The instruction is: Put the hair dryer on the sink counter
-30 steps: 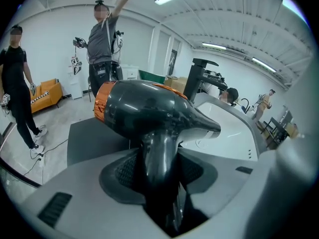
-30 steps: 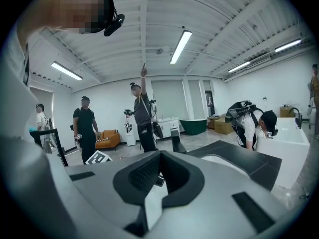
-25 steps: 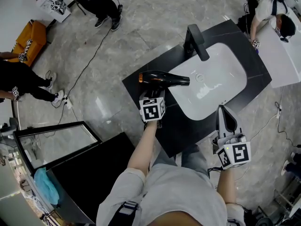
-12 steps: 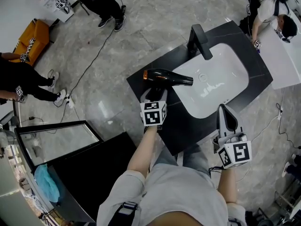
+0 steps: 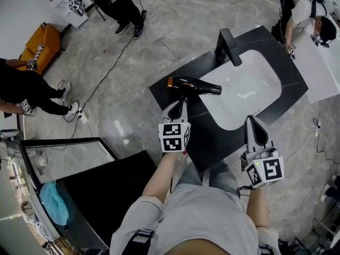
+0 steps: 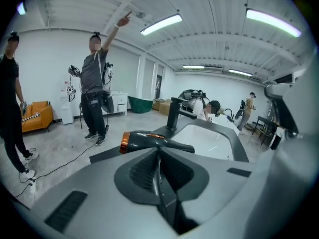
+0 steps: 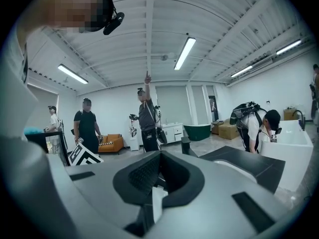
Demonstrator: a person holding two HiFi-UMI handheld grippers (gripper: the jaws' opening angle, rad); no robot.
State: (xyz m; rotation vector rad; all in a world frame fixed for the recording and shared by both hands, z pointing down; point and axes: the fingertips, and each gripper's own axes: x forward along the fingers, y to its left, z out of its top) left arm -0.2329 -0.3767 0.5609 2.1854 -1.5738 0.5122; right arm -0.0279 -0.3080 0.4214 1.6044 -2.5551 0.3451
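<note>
On the black worktop (image 5: 211, 142), just left of the white basin (image 5: 249, 89), the hair dryer (image 5: 192, 84) lay on its side, nozzle towards the basin and copper-ringed rear towards the floor. Its handle could not be made out: in the left gripper view the dryer (image 6: 149, 141) showed only as a barrel above the jaw tips, its lower part hidden behind them. The left hand-held gripper (image 5: 178, 106) hung just short of the dryer and clear of it; its jaws had just been closing and stood together with nothing between them (image 6: 159, 156). The right hand-held gripper (image 5: 251, 124) was held over the near edge of the worktop, well apart from the dryer, its jaws likewise together and empty (image 7: 159, 156).

A black faucet (image 5: 227, 45) stood at the far rim of the basin. Beyond the sink a cable (image 5: 106, 62) trailed over the grey floor, an orange sofa (image 5: 34, 44) stood by the wall, and a person (image 5: 313, 20) bent over a white table at the frame's edge, partly cut off. A glass panel (image 5: 69, 158) and a teal cloth (image 5: 53, 203) lay near the wearer's left.

Only the left gripper view showed a standing person (image 6: 94, 83) pointing at the ceiling and a green tub (image 6: 142, 103). The right gripper view missed the dryer altogether, its own body blocking the lower half
</note>
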